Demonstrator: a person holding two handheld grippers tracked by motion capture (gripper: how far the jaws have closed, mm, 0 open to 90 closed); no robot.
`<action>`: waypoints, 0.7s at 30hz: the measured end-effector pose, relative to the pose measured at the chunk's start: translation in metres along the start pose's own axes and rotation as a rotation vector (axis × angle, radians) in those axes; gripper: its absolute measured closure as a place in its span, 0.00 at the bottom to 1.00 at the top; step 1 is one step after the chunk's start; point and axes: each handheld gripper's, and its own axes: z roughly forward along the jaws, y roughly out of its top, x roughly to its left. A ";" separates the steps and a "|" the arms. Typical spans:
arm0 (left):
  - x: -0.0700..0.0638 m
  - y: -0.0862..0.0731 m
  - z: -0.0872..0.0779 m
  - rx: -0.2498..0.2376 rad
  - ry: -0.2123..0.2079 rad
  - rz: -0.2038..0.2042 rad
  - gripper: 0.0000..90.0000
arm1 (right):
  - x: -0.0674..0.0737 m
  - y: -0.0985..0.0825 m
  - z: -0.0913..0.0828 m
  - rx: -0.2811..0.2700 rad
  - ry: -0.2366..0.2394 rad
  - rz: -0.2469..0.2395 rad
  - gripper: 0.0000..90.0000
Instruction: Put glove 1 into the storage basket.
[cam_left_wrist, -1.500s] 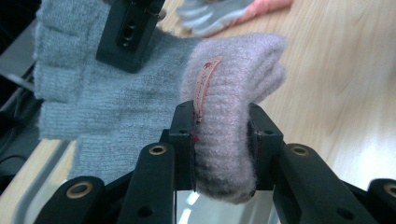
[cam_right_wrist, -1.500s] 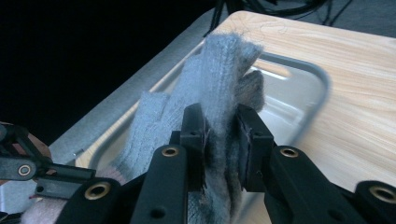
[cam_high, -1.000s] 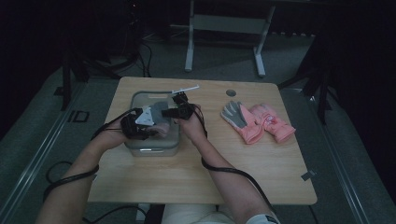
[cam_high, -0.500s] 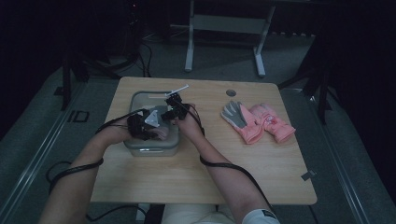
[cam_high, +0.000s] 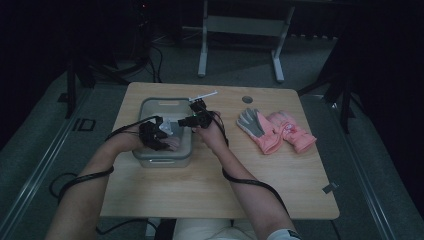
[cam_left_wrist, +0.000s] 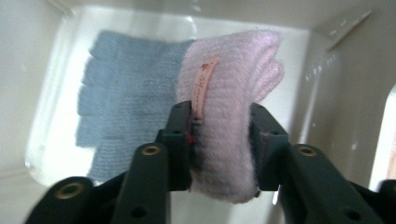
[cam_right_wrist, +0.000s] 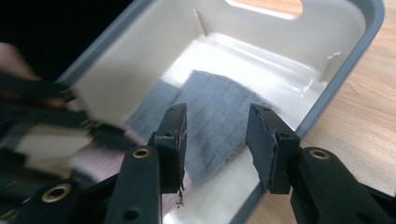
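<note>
High view: both hands over the grey bin (cam_high: 150, 156) on the bench (cam_high: 200, 185), the left gripper (cam_high: 159, 134) now sunk lower into the bin than a second ago, a pale pink glimpse under it; the right gripper (cam_high: 196, 116) drawn in from the bin's far rim to its right edge, apart from the left one. Well right of the bin, a pair of pink gloves (cam_high: 277, 131) untouched on the wood, same spot as before. Left gripper view: fingers (cam_left_wrist: 180, 140) clamped on a folded pink knitted glove (cam_left_wrist: 229, 112), label showing, held above the bin floor, with a blue-grey knitted glove (cam_left_wrist: 126, 121) flat on that floor beneath and to the side. Right gripper view: fingers (cam_right_wrist: 173, 135) apart and holding nothing, poised over the bin's near wall, the blue-grey glove beyond them inside; the other gripper a blur at the side. Likely meaning: pink glove about to be set down in the bin beside the blue-grey one, release not yet made, right gripper free to help or fetch the next pair.
</note>
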 end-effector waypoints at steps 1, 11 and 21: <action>0.000 0.000 -0.001 0.001 0.007 -0.011 0.63 | 0.000 -0.001 -0.005 -0.007 0.013 -0.008 0.64; -0.008 0.014 -0.038 -0.153 0.036 -0.144 0.50 | -0.003 -0.010 -0.056 -0.044 0.048 -0.080 0.59; -0.033 0.063 -0.049 -0.281 0.008 -0.178 0.51 | -0.027 -0.027 -0.104 -0.102 0.005 -0.120 0.56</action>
